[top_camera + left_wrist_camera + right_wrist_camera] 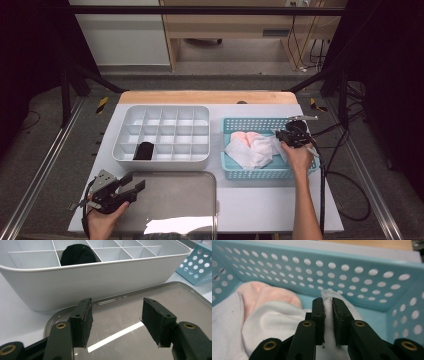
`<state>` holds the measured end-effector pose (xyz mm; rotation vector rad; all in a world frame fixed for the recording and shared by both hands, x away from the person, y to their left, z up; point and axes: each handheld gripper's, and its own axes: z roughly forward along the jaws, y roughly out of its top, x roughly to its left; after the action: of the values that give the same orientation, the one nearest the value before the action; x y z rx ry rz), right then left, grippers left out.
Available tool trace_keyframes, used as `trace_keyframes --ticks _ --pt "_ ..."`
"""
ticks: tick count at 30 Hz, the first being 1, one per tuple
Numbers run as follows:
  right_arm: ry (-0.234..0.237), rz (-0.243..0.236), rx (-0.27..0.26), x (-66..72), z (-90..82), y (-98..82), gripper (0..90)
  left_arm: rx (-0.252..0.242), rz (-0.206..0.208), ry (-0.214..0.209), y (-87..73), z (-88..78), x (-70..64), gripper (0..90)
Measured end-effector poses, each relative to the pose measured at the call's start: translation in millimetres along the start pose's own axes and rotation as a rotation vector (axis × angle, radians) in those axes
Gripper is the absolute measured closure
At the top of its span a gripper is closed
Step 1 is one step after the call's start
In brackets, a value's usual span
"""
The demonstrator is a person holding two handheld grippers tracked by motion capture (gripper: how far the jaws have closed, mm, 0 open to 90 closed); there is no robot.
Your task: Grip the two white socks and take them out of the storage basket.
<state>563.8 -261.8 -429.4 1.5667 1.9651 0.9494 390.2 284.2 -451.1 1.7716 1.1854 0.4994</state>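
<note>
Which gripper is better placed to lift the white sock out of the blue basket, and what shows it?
Right. The right gripper is inside the blue basket, its jaws pinching a fold of the white sock. The left gripper hangs open over the metal tray.

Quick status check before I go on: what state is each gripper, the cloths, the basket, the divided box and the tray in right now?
Right gripper: shut on white cloth, inside the basket.
White cloth: crumpled, a fold pinched.
Pink cloth: in the basket, partly under the white one.
Blue basket: upright, holding both cloths.
Left gripper: open, over the tray.
Metal tray: bare.
Divided box: one black item in a compartment.
</note>
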Motion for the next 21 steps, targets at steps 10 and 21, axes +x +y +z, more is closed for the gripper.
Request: trace_keyframes --ticks 10,21 --pt "0.036 0.002 -0.099 3.0 -24.2 6.7 81.0 0.002 -0.003 -0.003 0.2 0.1 -0.6 40.5" --pt "0.084 -0.051 -0.194 17.7 -60.7 6.9 81.0 0.015 -0.005 0.003 0.2 0.8 -1.6 40.4"
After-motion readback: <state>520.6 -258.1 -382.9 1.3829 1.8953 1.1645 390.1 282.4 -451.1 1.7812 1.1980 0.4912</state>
